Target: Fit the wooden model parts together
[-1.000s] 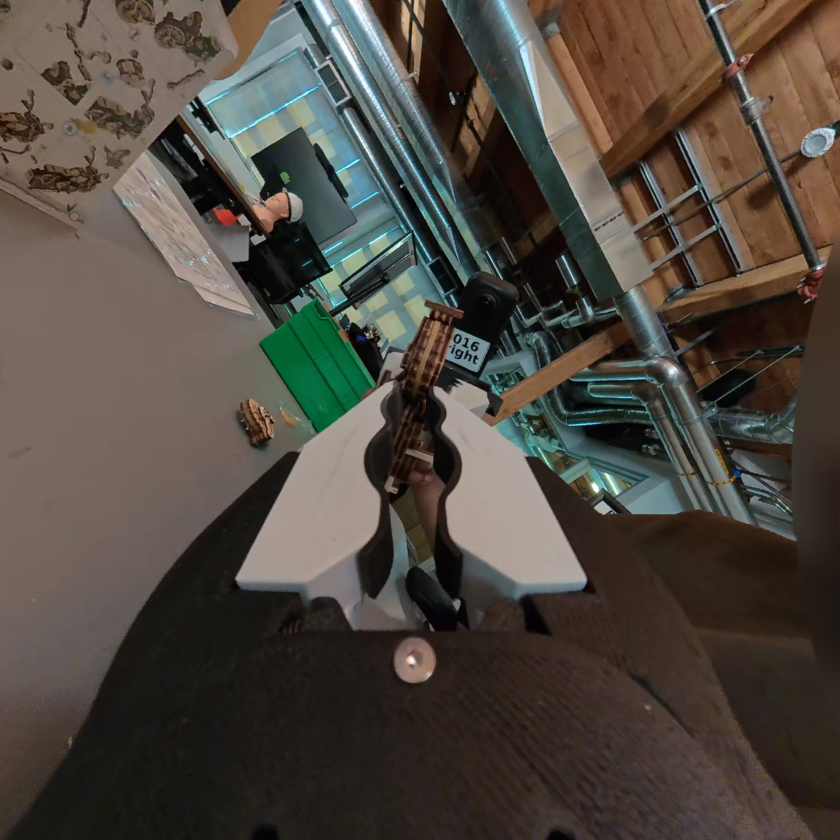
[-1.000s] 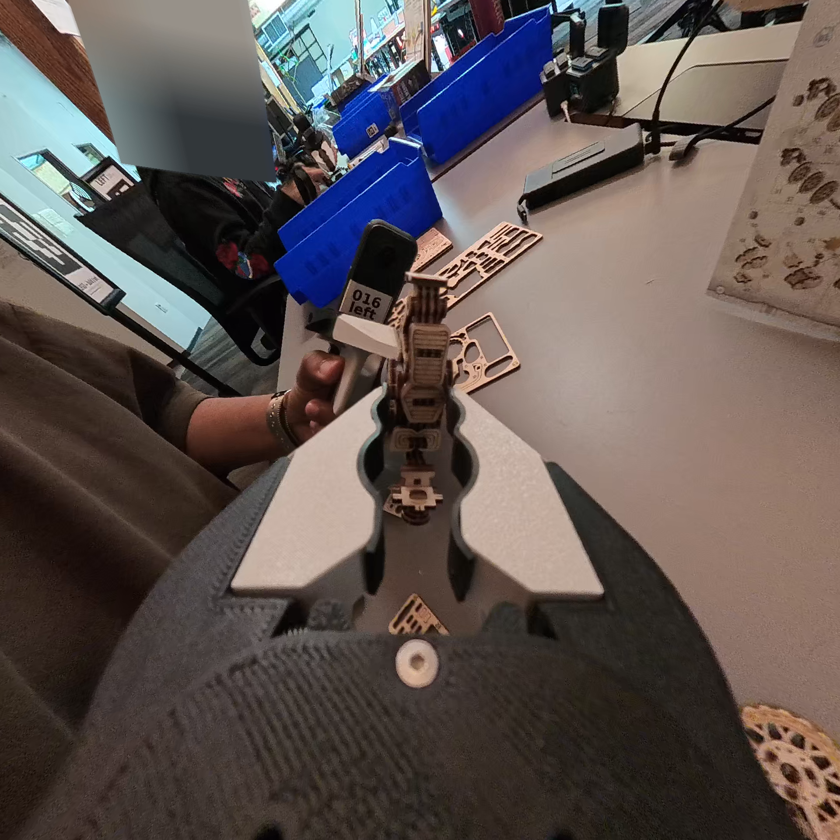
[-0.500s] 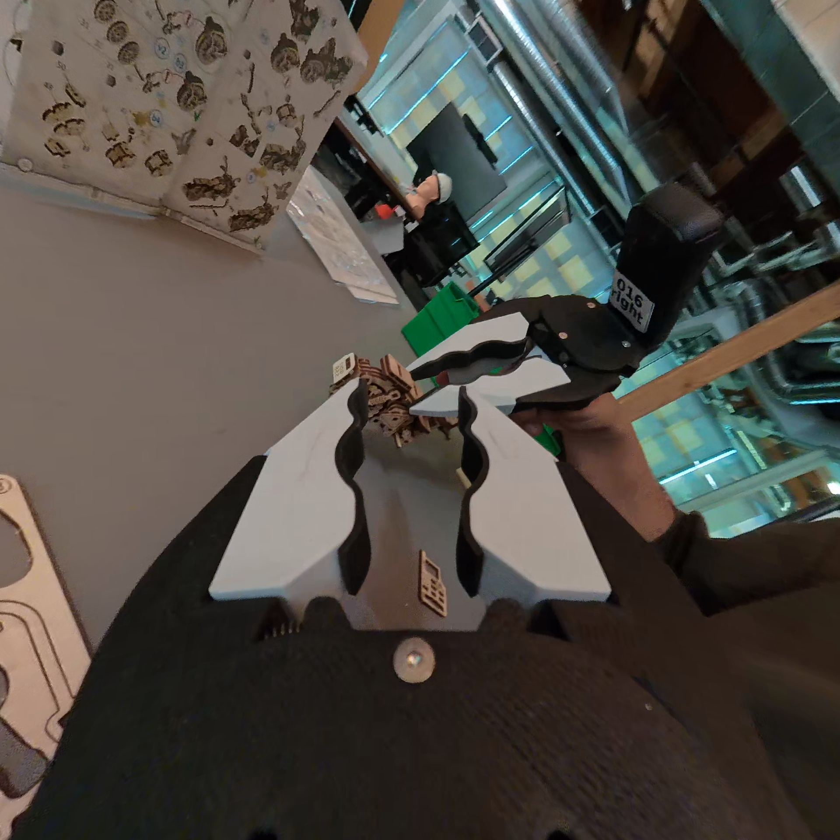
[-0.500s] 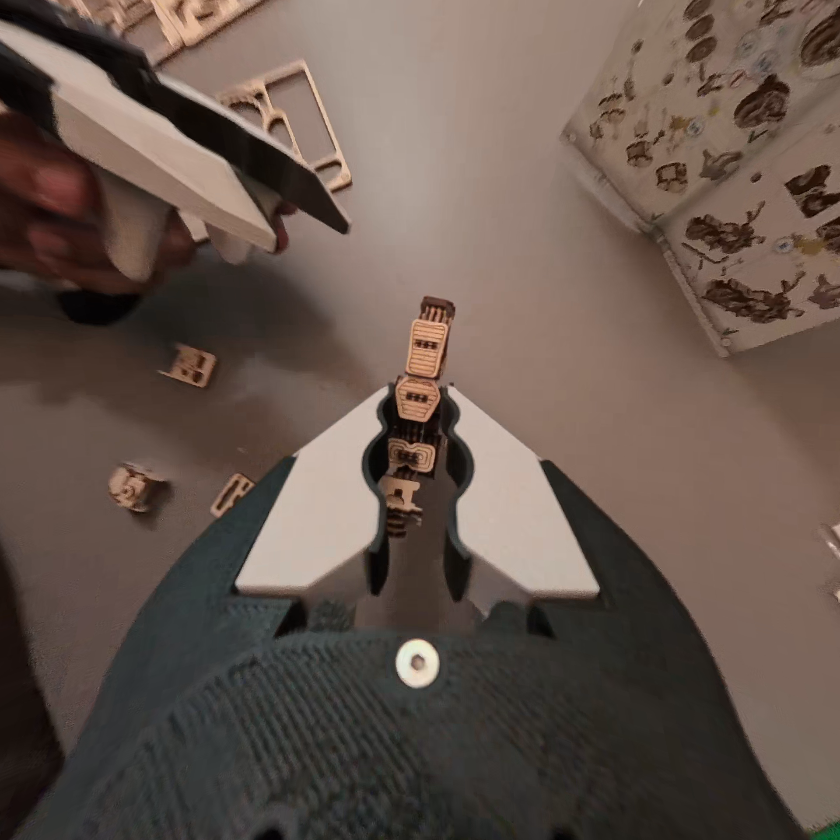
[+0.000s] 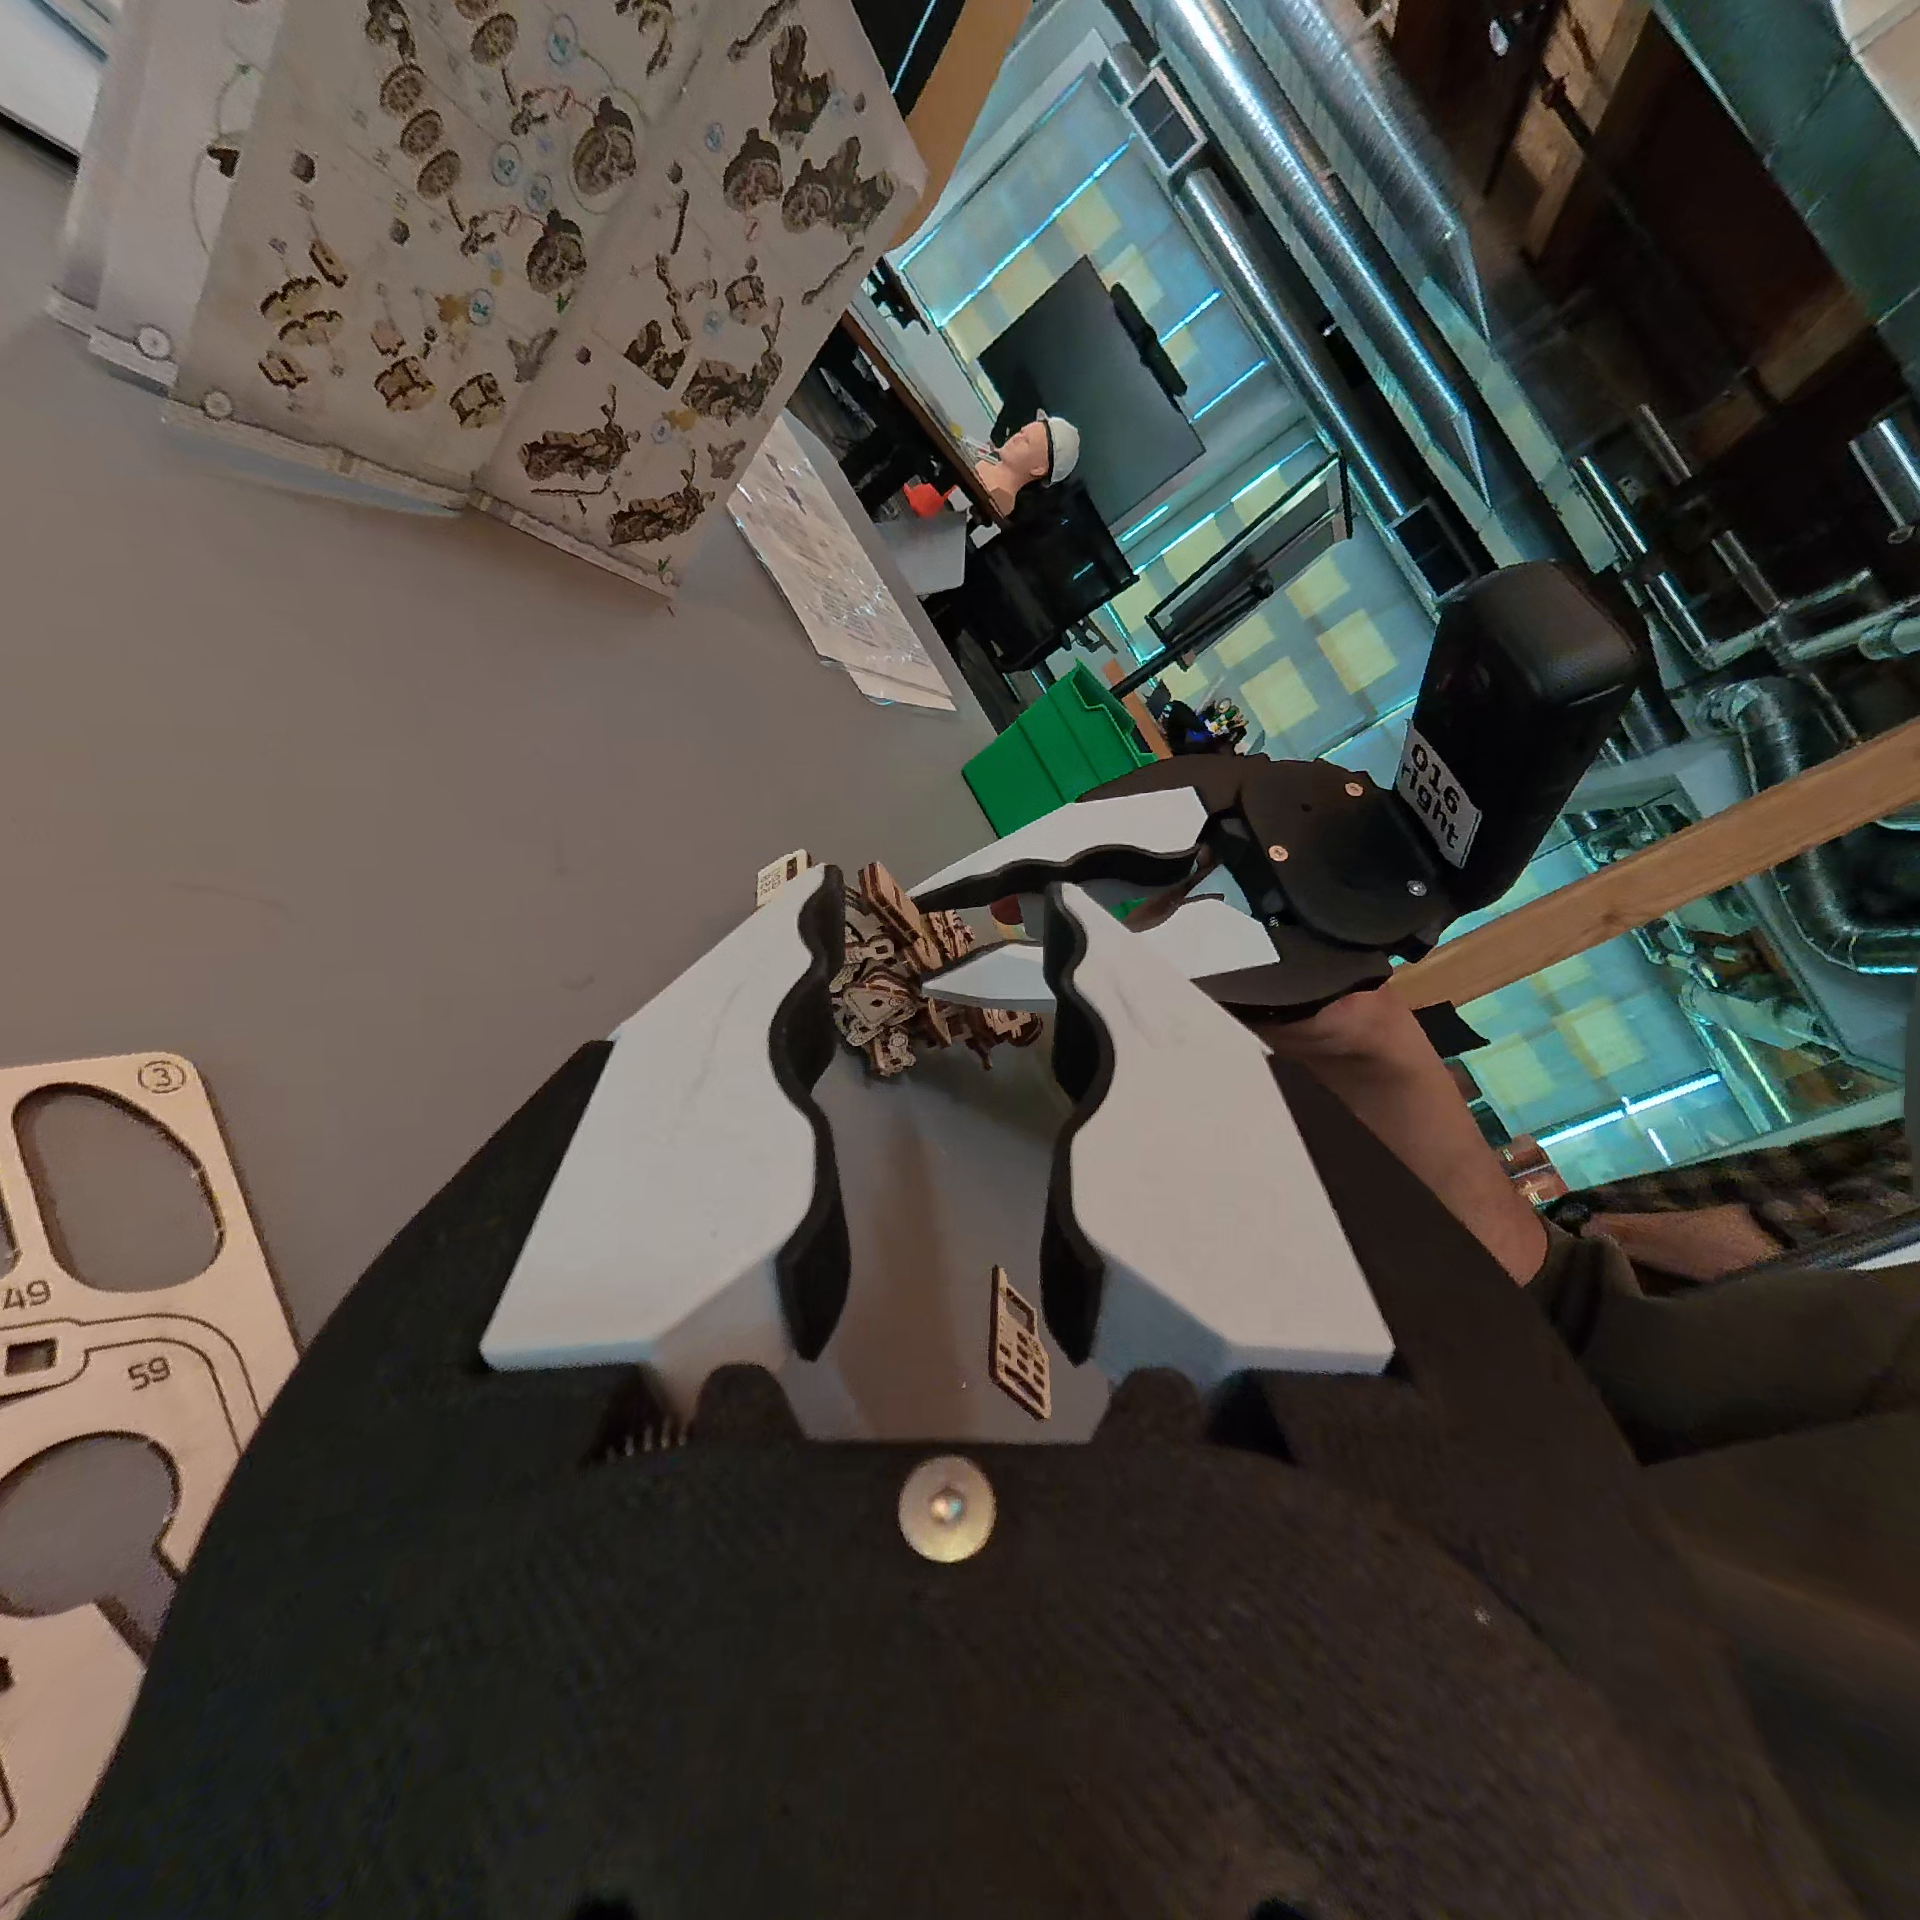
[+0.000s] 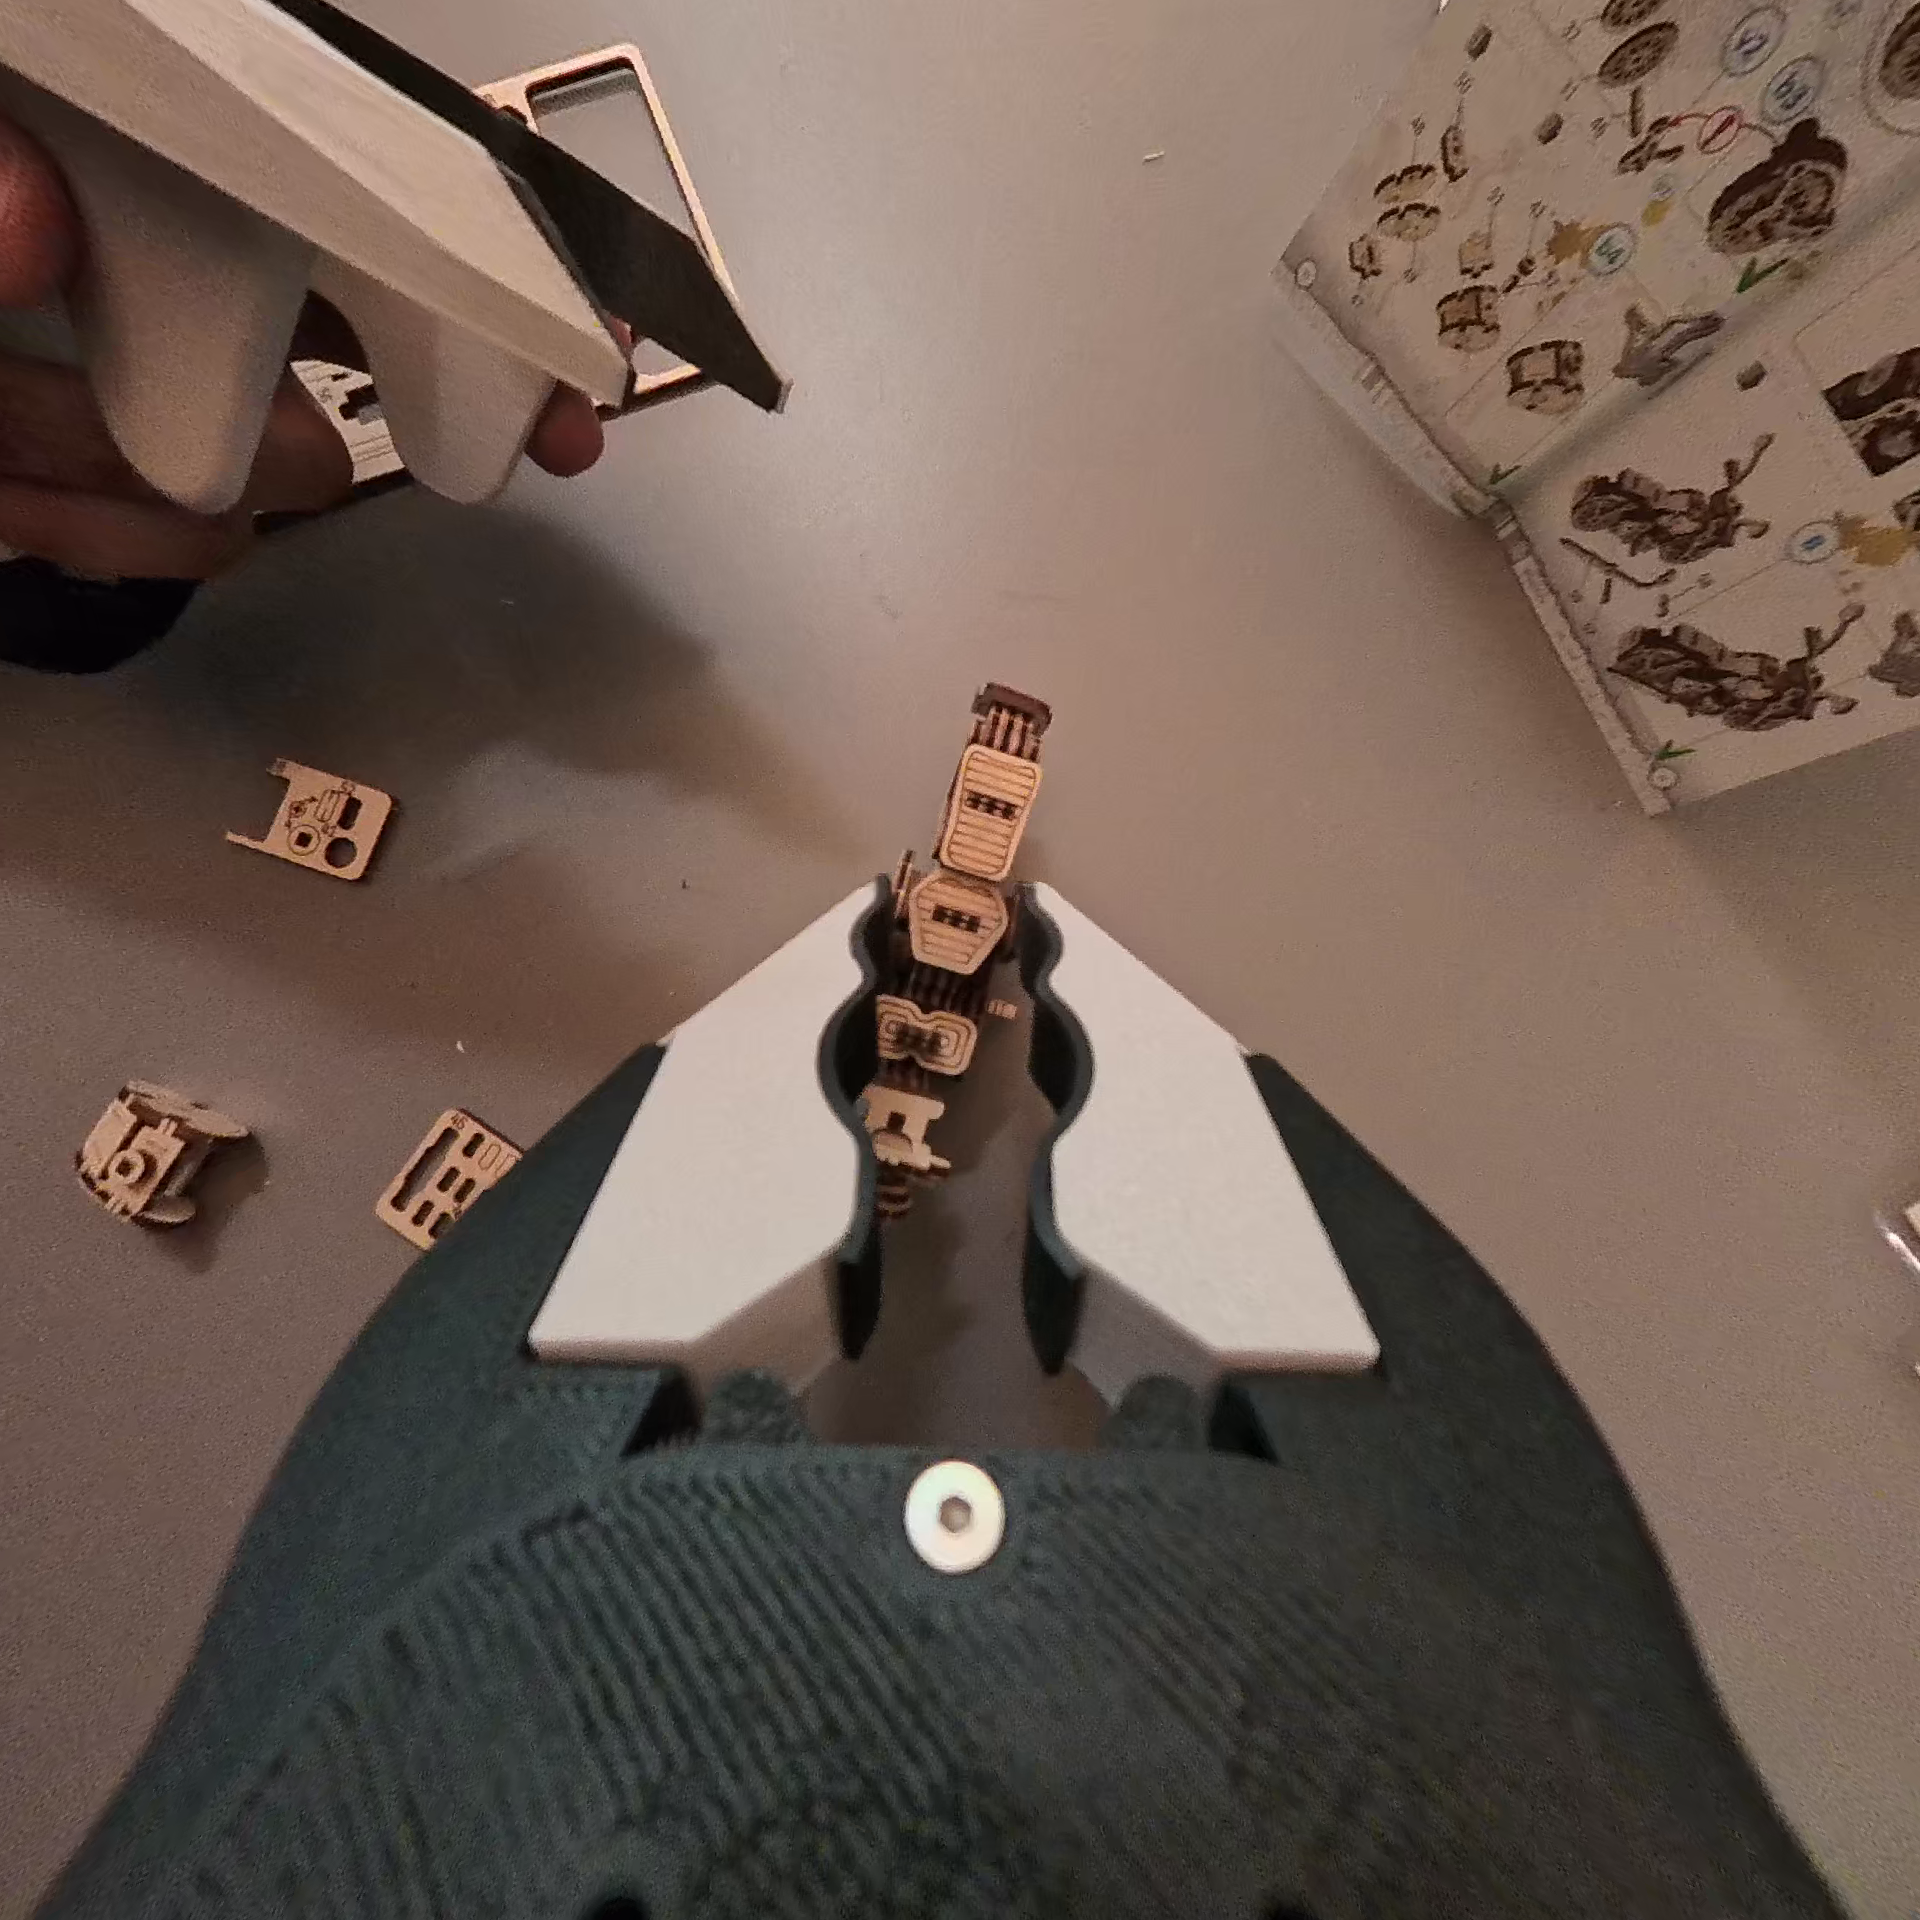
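One slender wooden model assembly (image 6: pixel 961 935), a stack of thin laser-cut plates, sits clamped in the right claw (image 6: pixel 951 914) just above the grey counter (image 6: pixel 1351 935). It looks light, stiff and easily snapped, best gripped across its thicker middle. The left claw (image 5: pixel 935 935) stands apart and empty near it, while loose wooden parts (image 6: pixel 312 821) lie to the left.

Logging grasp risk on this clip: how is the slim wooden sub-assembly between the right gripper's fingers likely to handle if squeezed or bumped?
The wooden sub-assembly looks light: thin laser-cut plates slotted together. It is probably fragile sideways, since its long upper end sticks out past the right gripper unsupported. A hard squeeze might pop joints, as only the wavy pads bear on its narrow edges.
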